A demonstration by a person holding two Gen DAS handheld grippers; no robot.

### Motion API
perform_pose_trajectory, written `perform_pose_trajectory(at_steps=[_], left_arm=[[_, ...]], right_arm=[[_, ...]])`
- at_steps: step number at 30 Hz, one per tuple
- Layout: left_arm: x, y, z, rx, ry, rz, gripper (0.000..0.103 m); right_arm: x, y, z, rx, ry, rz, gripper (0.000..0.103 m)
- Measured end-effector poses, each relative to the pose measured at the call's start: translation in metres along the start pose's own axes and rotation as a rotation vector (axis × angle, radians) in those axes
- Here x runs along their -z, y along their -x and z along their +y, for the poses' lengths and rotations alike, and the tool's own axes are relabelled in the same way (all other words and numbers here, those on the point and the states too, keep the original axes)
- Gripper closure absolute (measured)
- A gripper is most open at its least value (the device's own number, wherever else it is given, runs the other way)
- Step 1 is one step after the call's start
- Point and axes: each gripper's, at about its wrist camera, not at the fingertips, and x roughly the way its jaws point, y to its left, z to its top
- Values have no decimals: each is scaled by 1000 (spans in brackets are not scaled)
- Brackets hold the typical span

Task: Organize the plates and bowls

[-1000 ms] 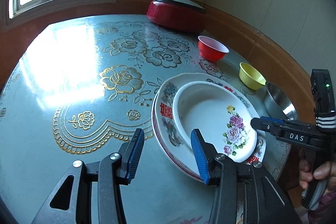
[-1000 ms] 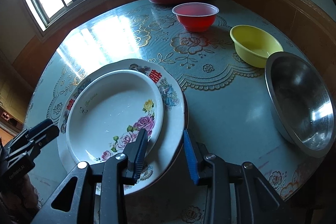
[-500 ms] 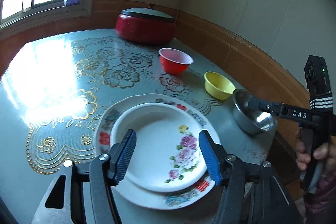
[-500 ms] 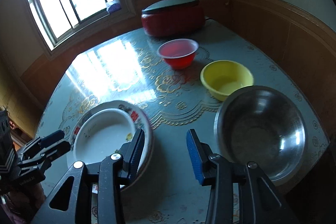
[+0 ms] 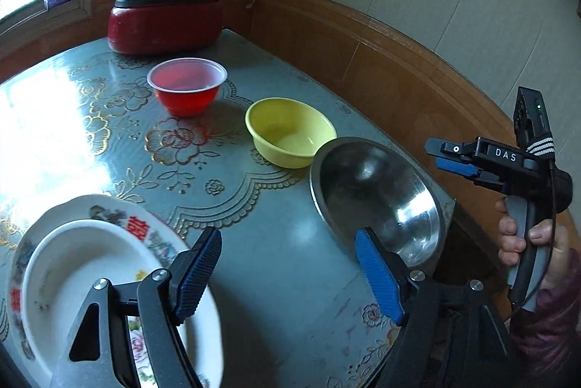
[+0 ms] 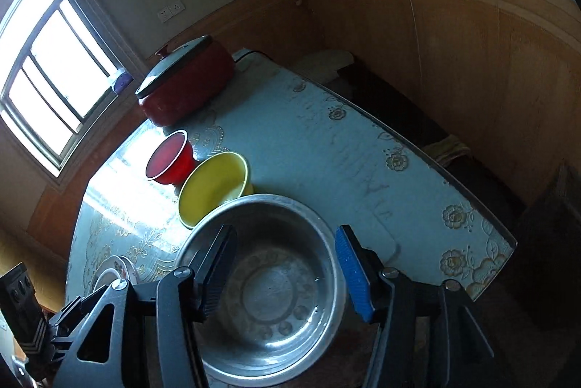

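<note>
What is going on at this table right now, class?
A person is sorting dishes on a flowered table with a hand-held gripper in each hand. Both are empty, jaws opening. The left hand-held gripper hangs between the stacked plates and the steel bowl. The right hand-held gripper hangs over the steel bowl. The yellow bowl and red bowl sit separately; a red pot stands behind.

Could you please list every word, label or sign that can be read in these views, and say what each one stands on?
"DAS": white letters on the black body of the right gripper, seen from the left wrist view.
Red characters on the rim of the patterned plate: they look like the double-happiness sign, but too blurred to be sure.
Nothing legible on the bowls, the pot or the wall sockets.
</note>
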Motion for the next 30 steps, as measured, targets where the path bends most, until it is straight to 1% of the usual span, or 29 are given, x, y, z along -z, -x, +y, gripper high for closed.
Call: perform_pose_trajectory(at_steps=[2, 3, 4, 5, 6, 7, 8, 9, 11, 14, 16, 18, 19, 24, 30], left_arm=[[-4, -13, -8, 19, 9, 16, 27], [-5, -19, -13, 21, 14, 22, 28], [-5, -24, -17, 22, 17, 26, 29], [-5, -30, -20, 24, 15, 32, 31], [-5, -35, -22, 25, 19, 38, 31], [-4, -40, -23, 25, 28, 48, 34], [-4, -46, -25, 29, 39, 59, 39], [-3, -50, -27, 33, 47, 67, 42], [0, -56, -31, 37, 50, 72, 50], [4, -65, -34, 36, 64, 90, 58], [7, -67, -37, 37, 68, 90, 63], [10, -64, -41, 31, 54, 79, 63], [11, -63, -43, 16, 48, 76, 64], [17, -55, -42, -14, 52, 61, 64], [23, -32, -36, -65, 23, 14, 63]], right_arm=[[-2, -11, -8, -23, 8, 34, 47], [-3, -16, -10, -40, 20, 52, 55], [-4, -21, -10, -60, 37, 72, 59], [-5, -23, -10, -63, 60, 73, 63], [-5, -25, -11, -68, 80, 88, 64], [-6, -27, -11, -74, 97, 102, 64], [-7, -27, -12, -79, 109, 114, 67], [-7, -28, -13, -84, 122, 125, 69], [-5, -30, -15, -100, 144, 148, 70], [-2, -38, -16, -120, 172, 181, 70], [0, -39, -15, -110, 195, 181, 72], [1, -39, -14, -124, 205, 190, 78], [2, -40, -13, -124, 215, 188, 78], [8, -42, -3, -131, 270, 201, 78], [12, -44, 19, -178, 328, 209, 78]])
